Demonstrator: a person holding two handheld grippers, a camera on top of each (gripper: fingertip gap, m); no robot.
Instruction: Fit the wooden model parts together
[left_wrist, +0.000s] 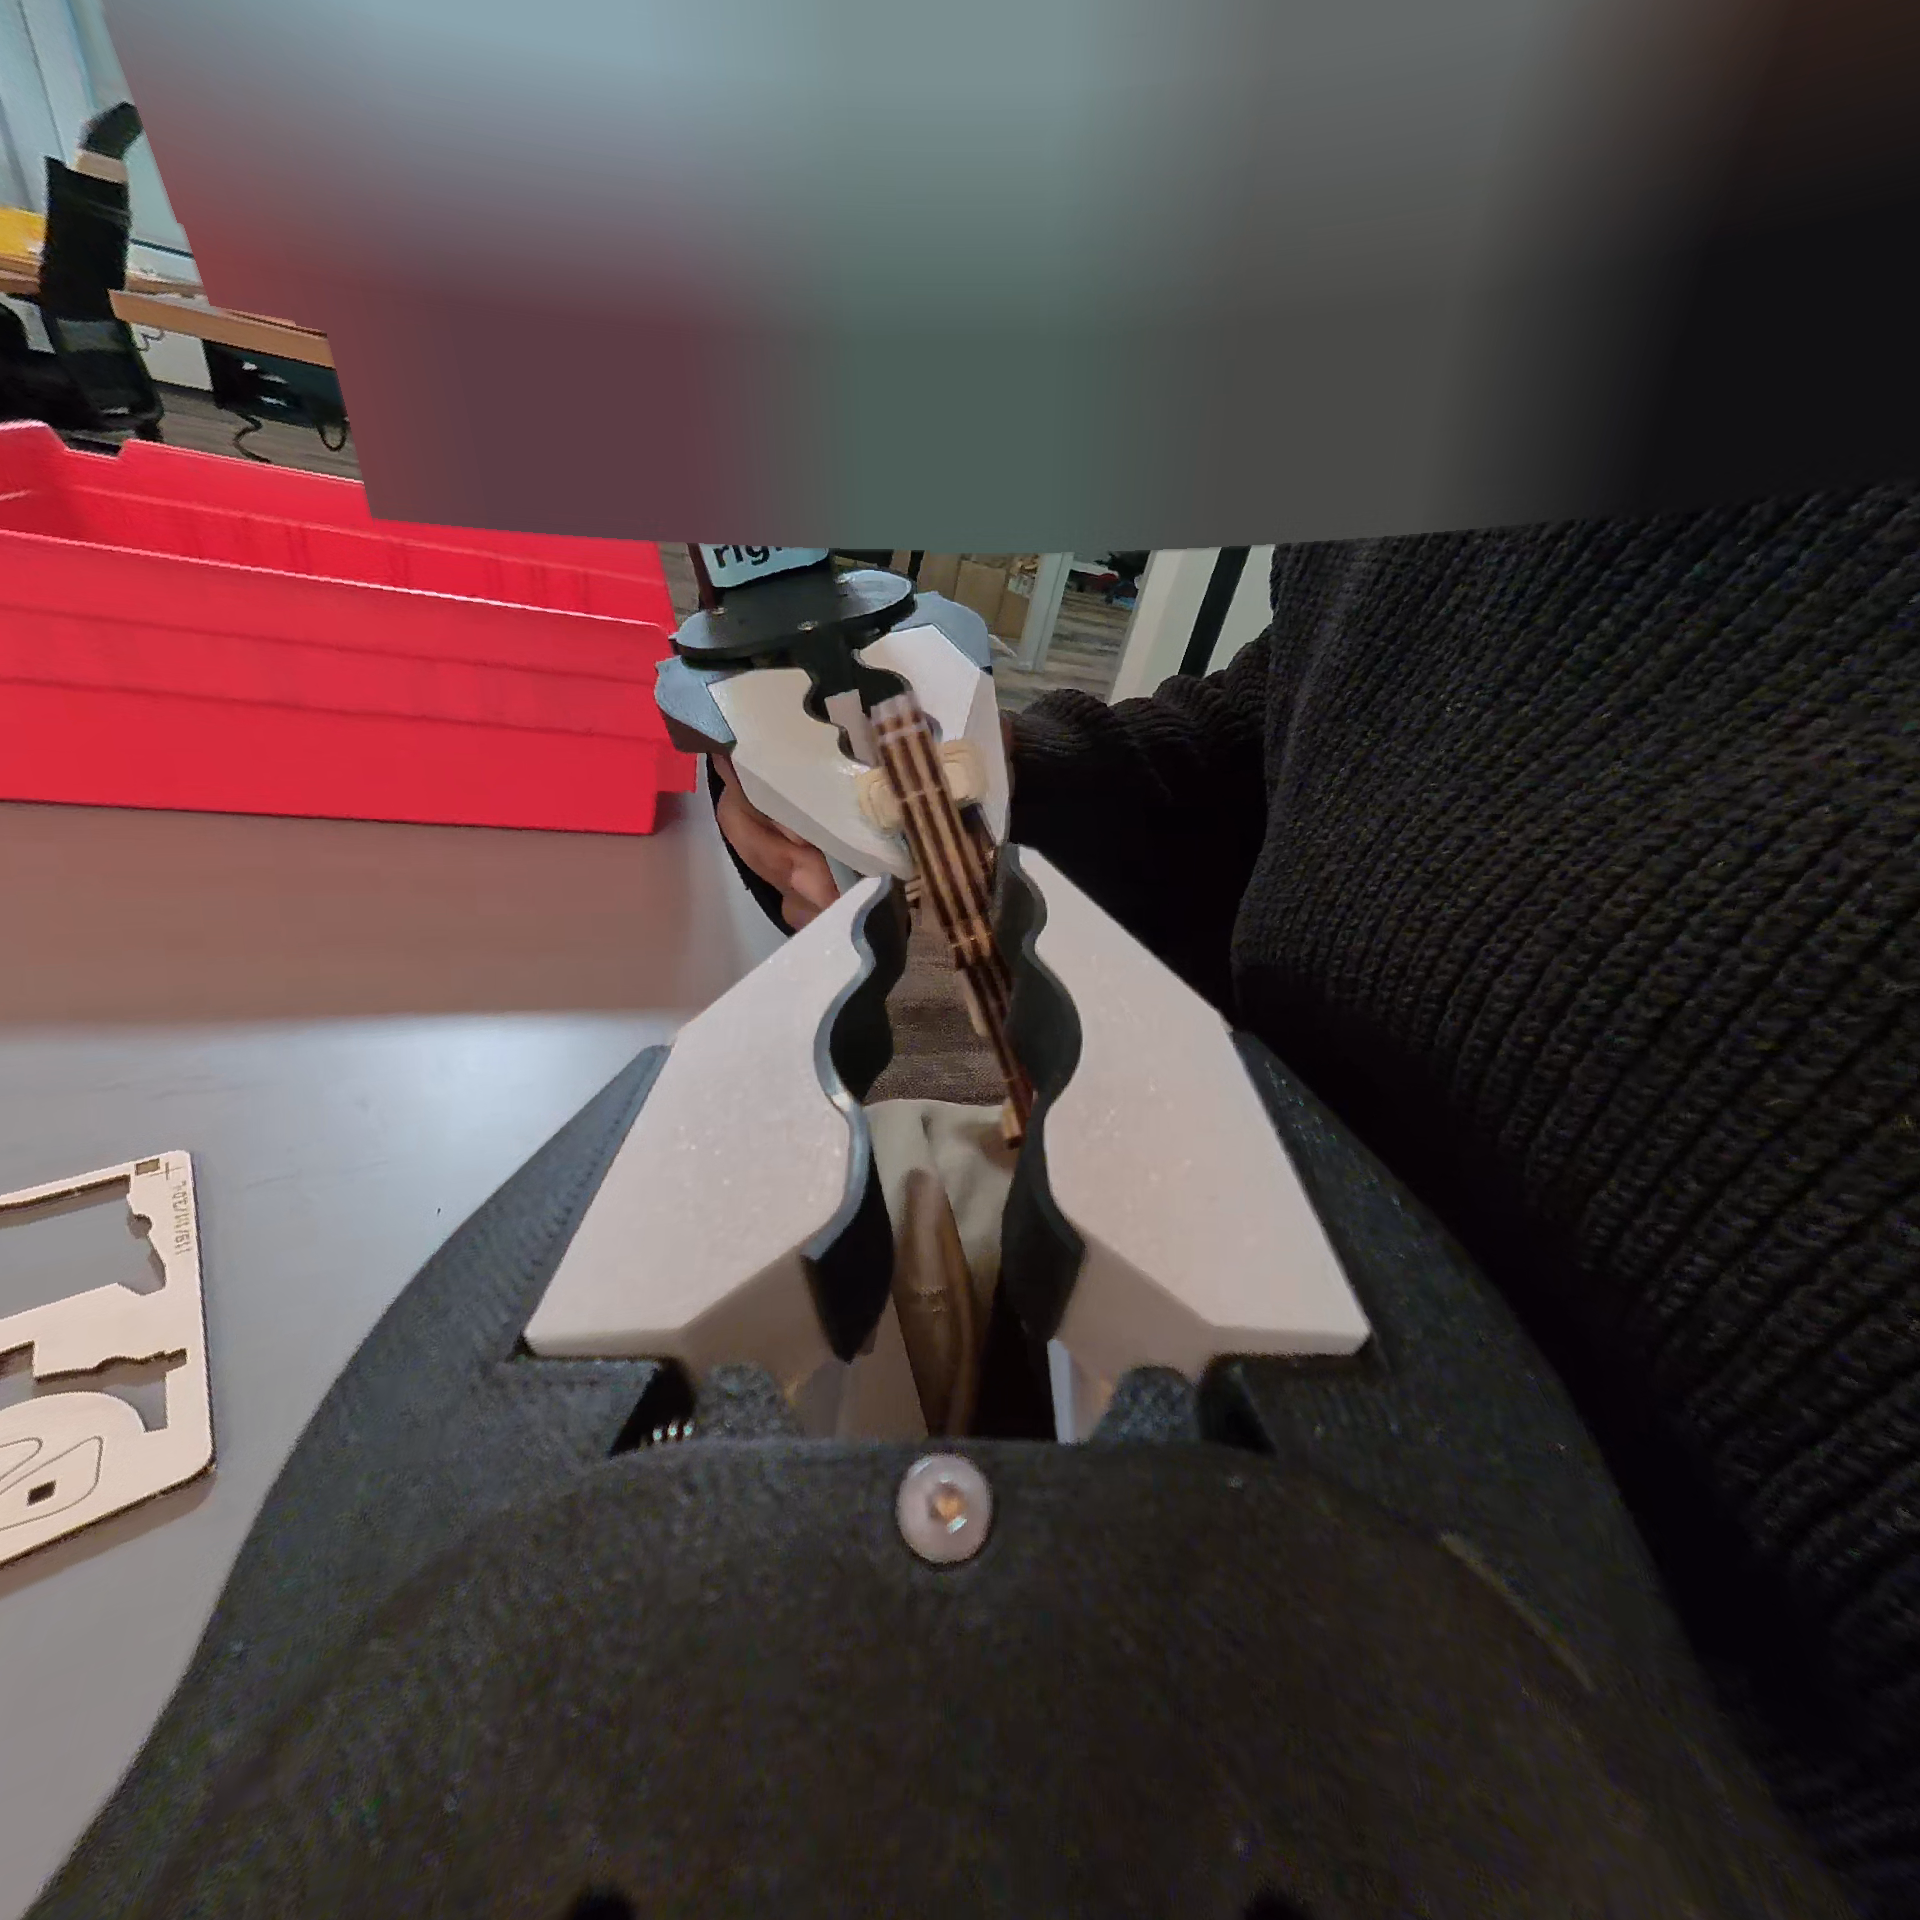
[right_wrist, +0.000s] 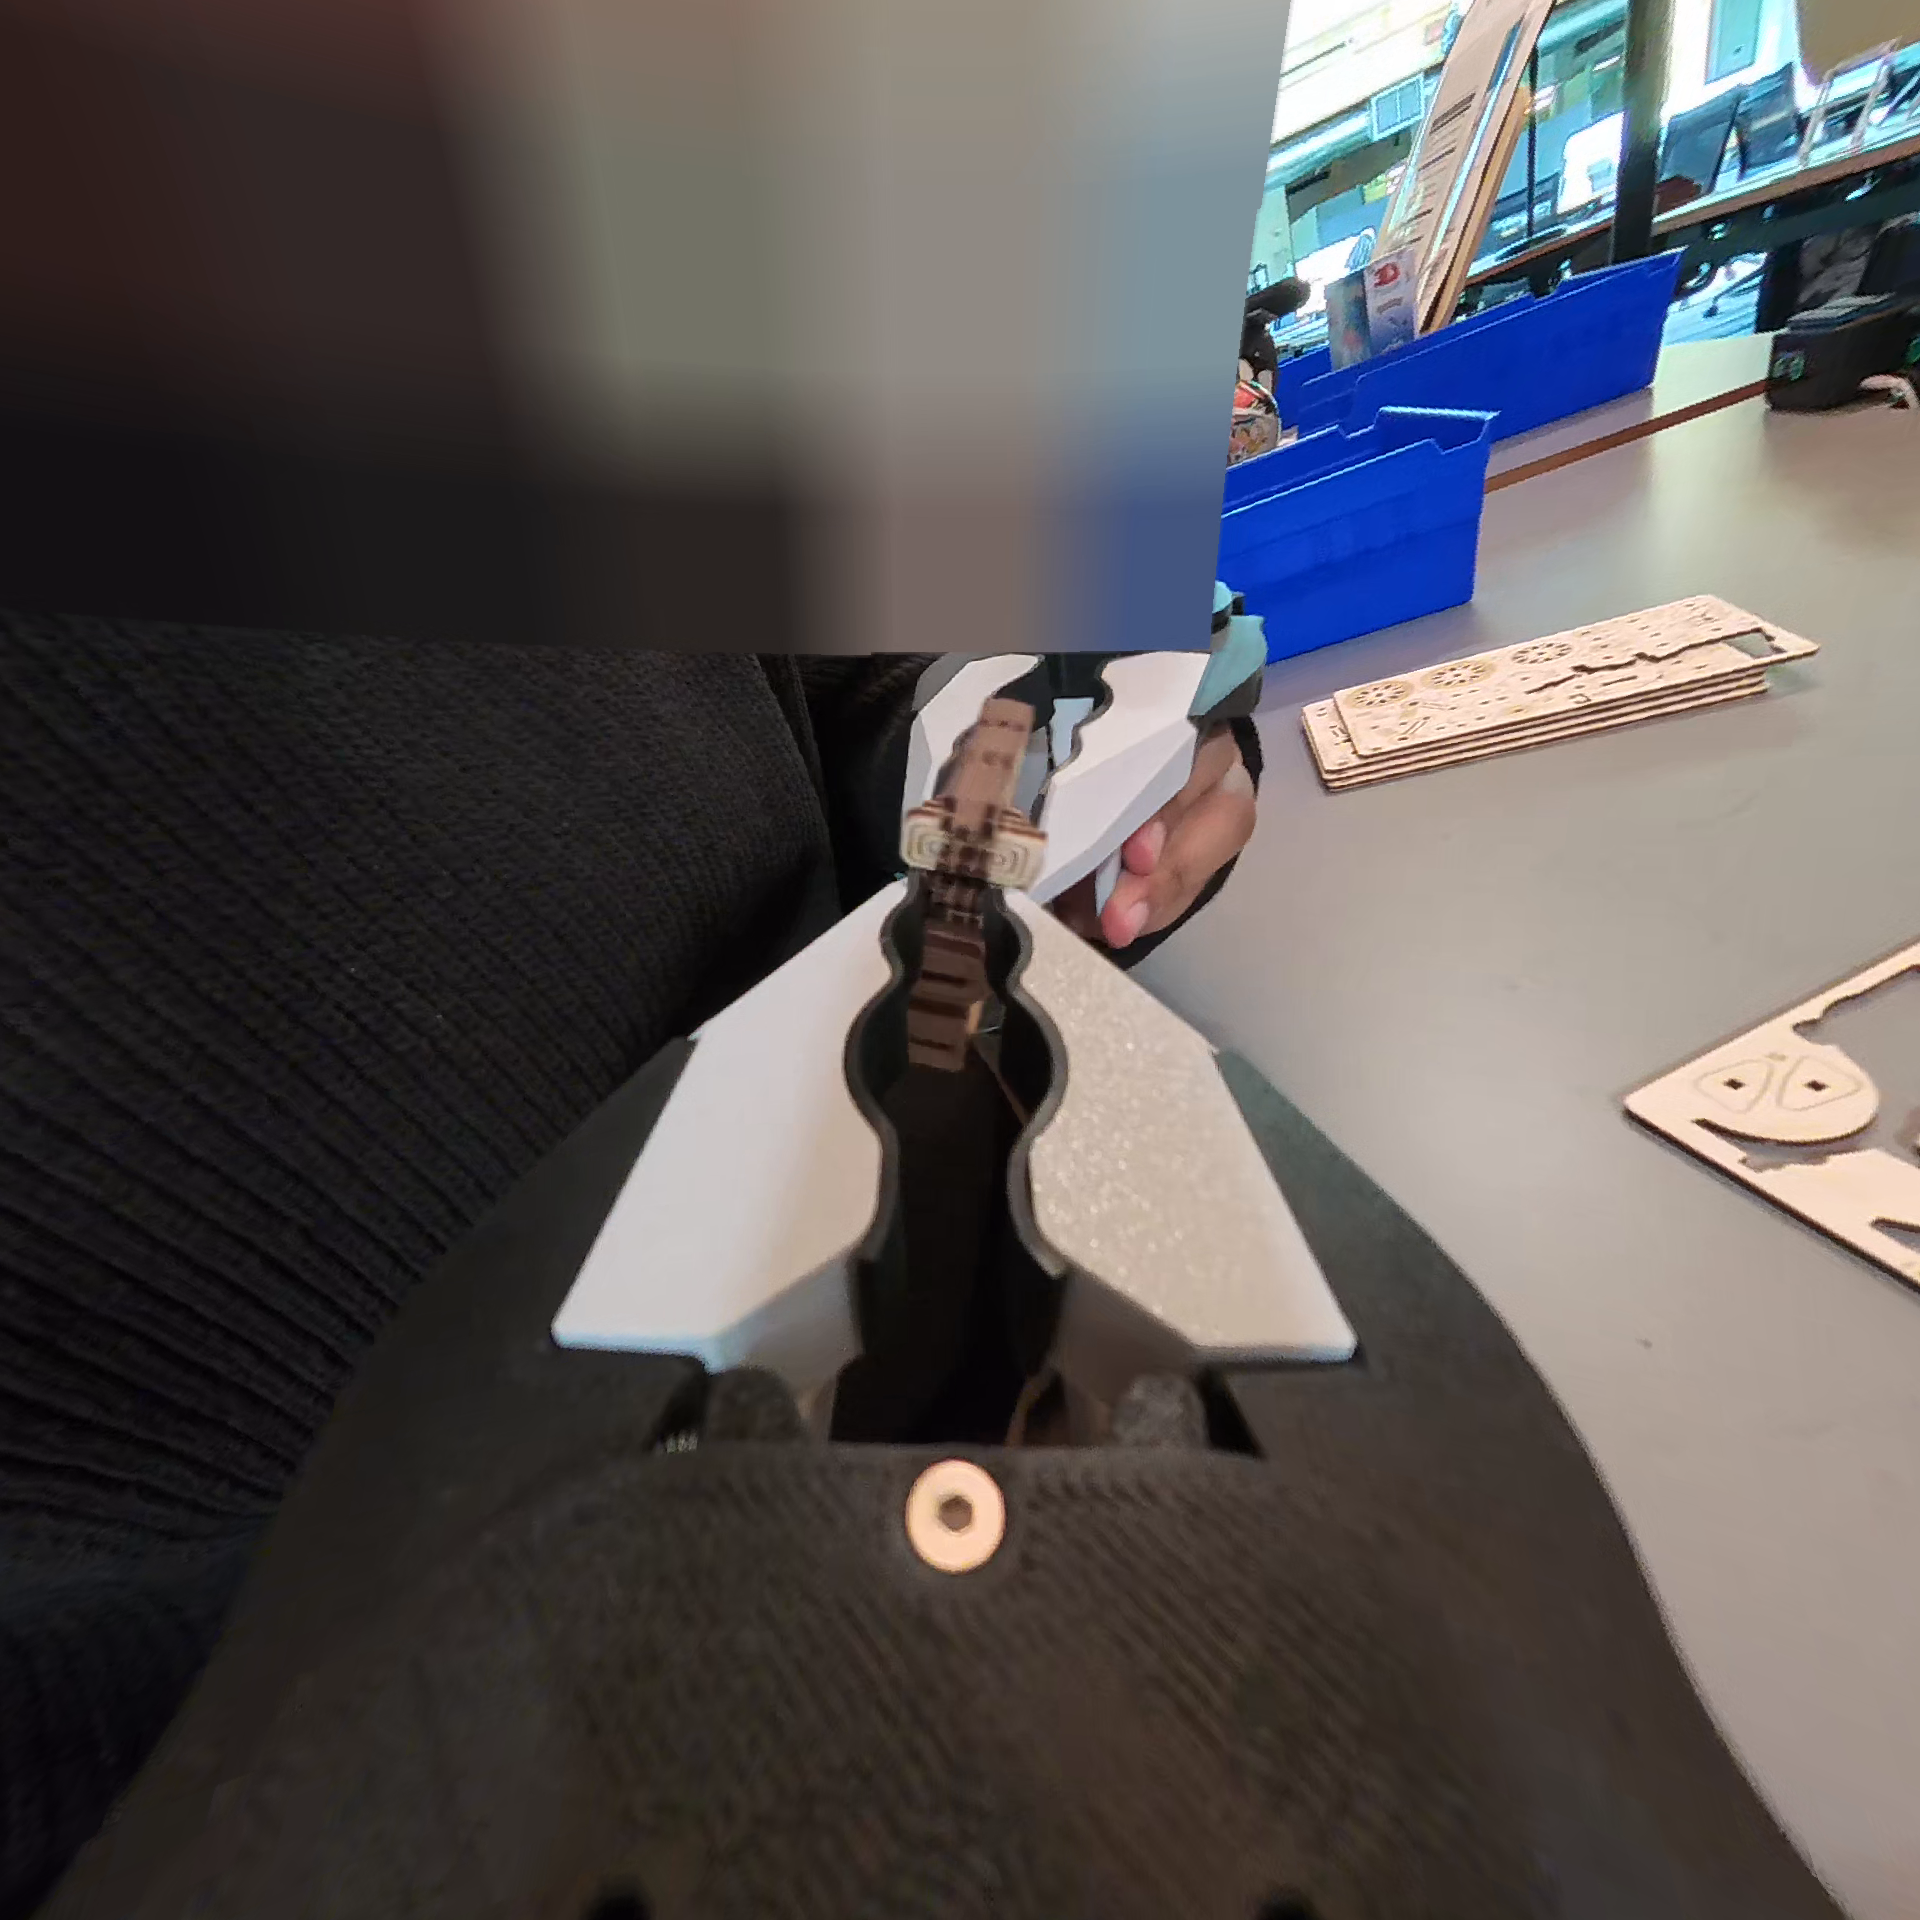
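Note:
A slim layered wooden model (left_wrist: 940, 821) made of stacked dark-edged strips is held in the air between both grippers. My left gripper (left_wrist: 954, 868) is shut on one end of it. My right gripper (left_wrist: 842, 727) faces it from beyond and grips the far end. In the right wrist view, my right gripper (right_wrist: 958, 894) is shut on the model (right_wrist: 951, 966). A light crosspiece with rounded ends (right_wrist: 971, 847) sits just past its fingertips. My left gripper (right_wrist: 1039, 790) shows behind it, with a hand (right_wrist: 1164, 862) on its handle.
A grey table (left_wrist: 312, 935) lies below. Red bins (left_wrist: 312, 665) stand at the back left and blue bins (right_wrist: 1351, 520) at the back right. Punched wooden sheets (left_wrist: 94, 1340) (right_wrist: 1787, 1122) and a stack of sheets (right_wrist: 1538, 696) lie on it. A black sweater (left_wrist: 1558, 935) is close by. The tips of both grippers are at nearly the same place.

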